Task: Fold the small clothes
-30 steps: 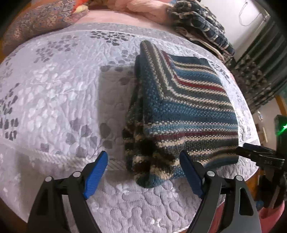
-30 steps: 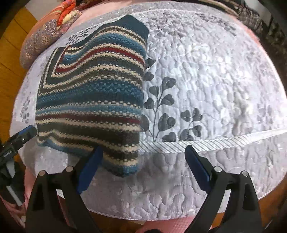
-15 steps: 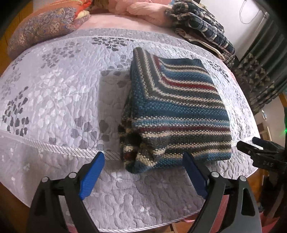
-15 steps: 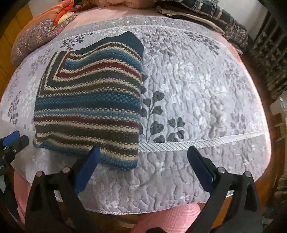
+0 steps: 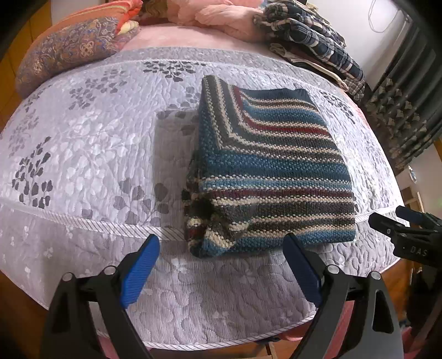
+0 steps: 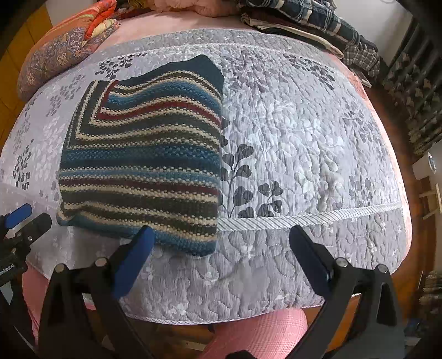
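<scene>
A striped knitted sweater (image 5: 270,171) in blue, cream, grey and dark red lies folded into a thick rectangle on the grey quilted bedspread (image 5: 83,143). In the right wrist view the same sweater (image 6: 143,163) fills the left half of the quilt. My left gripper (image 5: 221,268) hangs open just short of the sweater's near edge, nothing between its blue pads. My right gripper (image 6: 218,259) is open too, near the sweater's near right corner, holding nothing. Each gripper shows at the edge of the other's view: the right gripper (image 5: 408,229), the left gripper (image 6: 22,223).
A patterned pillow (image 5: 69,49) lies at the far left of the bed. Plaid clothes (image 5: 312,36) and pink bedding (image 5: 215,19) are piled at the far side. Dark curtains (image 5: 403,116) hang at the right. The quilt's front edge (image 6: 221,317) drops off just below the grippers.
Both grippers have pulled back from the sweater toward the bed's front edge, staying open. The folded sweater lies still and now looks smaller and farther off.
</scene>
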Action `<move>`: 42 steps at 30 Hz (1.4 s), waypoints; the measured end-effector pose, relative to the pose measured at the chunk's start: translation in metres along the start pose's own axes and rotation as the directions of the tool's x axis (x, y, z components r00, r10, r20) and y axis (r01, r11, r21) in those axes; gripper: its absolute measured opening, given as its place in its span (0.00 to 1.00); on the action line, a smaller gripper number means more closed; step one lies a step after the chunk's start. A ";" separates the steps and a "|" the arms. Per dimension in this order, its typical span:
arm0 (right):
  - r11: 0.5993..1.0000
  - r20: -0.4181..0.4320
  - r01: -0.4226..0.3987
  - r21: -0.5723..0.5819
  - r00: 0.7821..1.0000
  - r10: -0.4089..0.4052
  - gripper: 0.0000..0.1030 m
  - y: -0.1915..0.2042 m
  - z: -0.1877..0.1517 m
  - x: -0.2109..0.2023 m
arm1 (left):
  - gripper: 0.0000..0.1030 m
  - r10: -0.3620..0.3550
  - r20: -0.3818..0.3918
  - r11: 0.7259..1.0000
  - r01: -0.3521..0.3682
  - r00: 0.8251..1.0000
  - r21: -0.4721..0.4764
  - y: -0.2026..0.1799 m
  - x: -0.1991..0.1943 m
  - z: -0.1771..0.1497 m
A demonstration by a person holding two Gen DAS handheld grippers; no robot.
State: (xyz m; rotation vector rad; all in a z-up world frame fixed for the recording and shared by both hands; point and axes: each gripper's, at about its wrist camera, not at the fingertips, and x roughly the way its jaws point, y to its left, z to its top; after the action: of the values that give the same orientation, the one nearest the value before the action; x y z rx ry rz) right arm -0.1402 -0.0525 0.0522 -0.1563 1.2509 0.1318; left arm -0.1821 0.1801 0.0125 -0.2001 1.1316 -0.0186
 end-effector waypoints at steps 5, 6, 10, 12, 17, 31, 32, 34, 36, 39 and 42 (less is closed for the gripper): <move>1.000 0.006 0.005 -0.002 1.000 -0.005 0.95 0.001 0.001 -0.001 | 0.88 -0.001 -0.002 1.000 0.001 1.000 0.002 -0.001 0.000 -0.001; 1.000 0.008 0.005 0.000 1.000 -0.005 0.95 0.001 0.001 -0.002 | 0.88 0.000 -0.002 1.000 0.000 1.000 0.004 -0.002 0.000 -0.001; 1.000 0.009 0.006 0.004 1.000 -0.006 0.95 0.001 0.001 -0.002 | 0.88 0.003 -0.001 1.000 -0.003 1.000 0.006 -0.003 0.001 -0.002; 1.000 0.007 0.002 0.007 1.000 -0.002 0.95 0.000 0.001 -0.001 | 0.88 0.003 -0.002 1.000 -0.003 1.000 0.008 -0.003 0.001 -0.002; 1.000 0.016 0.013 0.003 1.000 -0.013 0.95 0.001 0.001 -0.001 | 0.88 0.003 -0.005 1.000 -0.003 1.000 0.009 -0.003 0.003 -0.001; 1.000 0.015 0.018 0.015 1.000 -0.018 0.95 -0.003 0.001 0.003 | 0.88 0.002 -0.008 1.000 -0.001 1.000 0.016 -0.004 0.006 0.000; 1.000 0.015 0.018 0.015 1.000 -0.018 0.95 -0.003 0.001 0.003 | 0.88 0.002 -0.009 1.000 -0.002 1.000 0.018 -0.005 0.006 0.000; 1.000 0.015 0.017 0.015 1.000 -0.017 0.95 -0.003 0.001 0.003 | 0.88 0.002 -0.009 1.000 -0.002 1.000 0.017 -0.004 0.007 0.000; 1.000 0.014 0.018 0.014 1.000 -0.018 0.95 -0.002 0.000 0.003 | 0.88 0.002 -0.009 1.000 -0.002 1.000 0.016 -0.005 0.006 0.000; 1.000 0.013 0.016 0.017 1.000 -0.016 0.95 -0.002 0.000 0.003 | 0.88 0.002 -0.009 1.000 -0.002 1.000 0.016 -0.005 0.006 0.000; 1.000 0.014 0.017 0.017 1.000 -0.017 0.95 -0.003 0.000 0.004 | 0.88 0.003 -0.011 1.000 -0.003 1.000 0.017 -0.005 0.007 0.000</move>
State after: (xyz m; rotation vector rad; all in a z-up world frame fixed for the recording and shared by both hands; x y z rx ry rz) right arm -0.1380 -0.0552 0.0489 -0.1515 1.2364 0.1079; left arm -0.1787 0.1748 0.0070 -0.1835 1.1419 -0.0266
